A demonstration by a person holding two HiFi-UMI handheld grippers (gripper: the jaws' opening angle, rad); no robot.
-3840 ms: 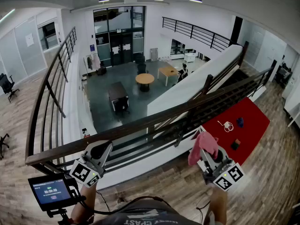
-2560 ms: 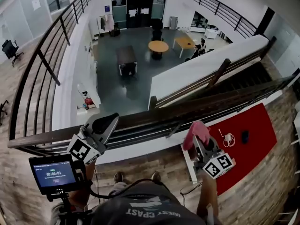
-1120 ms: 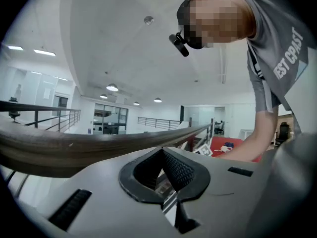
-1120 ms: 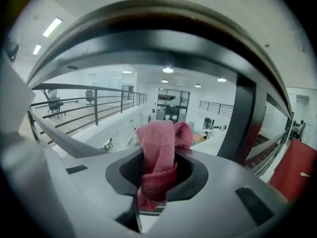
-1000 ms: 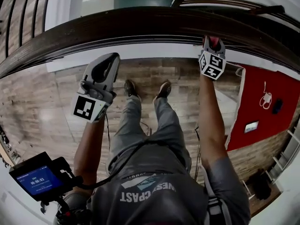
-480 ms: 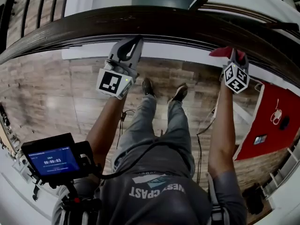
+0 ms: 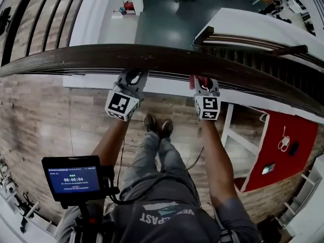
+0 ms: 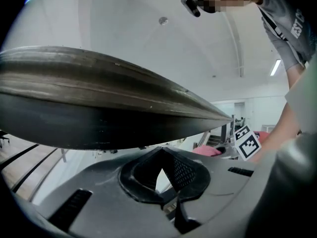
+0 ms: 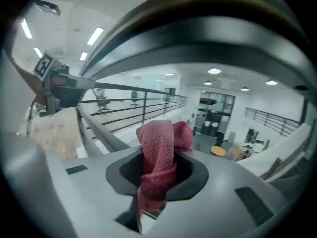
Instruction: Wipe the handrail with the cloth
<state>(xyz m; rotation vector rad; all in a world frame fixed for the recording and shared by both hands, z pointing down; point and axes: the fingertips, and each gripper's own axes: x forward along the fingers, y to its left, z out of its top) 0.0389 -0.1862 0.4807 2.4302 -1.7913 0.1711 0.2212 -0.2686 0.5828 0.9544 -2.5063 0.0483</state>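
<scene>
Cloth pinched in right tool beneath handrail, folds clear only in its view; left tool pressed together.

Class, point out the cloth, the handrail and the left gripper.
cloth [image 9: 157, 150]: right gripper view, its folded middle.
handrail [image 7: 152, 59]: head view, its top face.
left gripper [image 8: 161, 152]: left gripper view, between its fingertips.

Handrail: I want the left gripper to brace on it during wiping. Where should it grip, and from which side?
Probably the handrail at its near edge, clear of the cloth, coming from the person's side. The left gripper sits shut close by that edge; the rail is broad and rounded, so its full width looks hard to span.
</scene>
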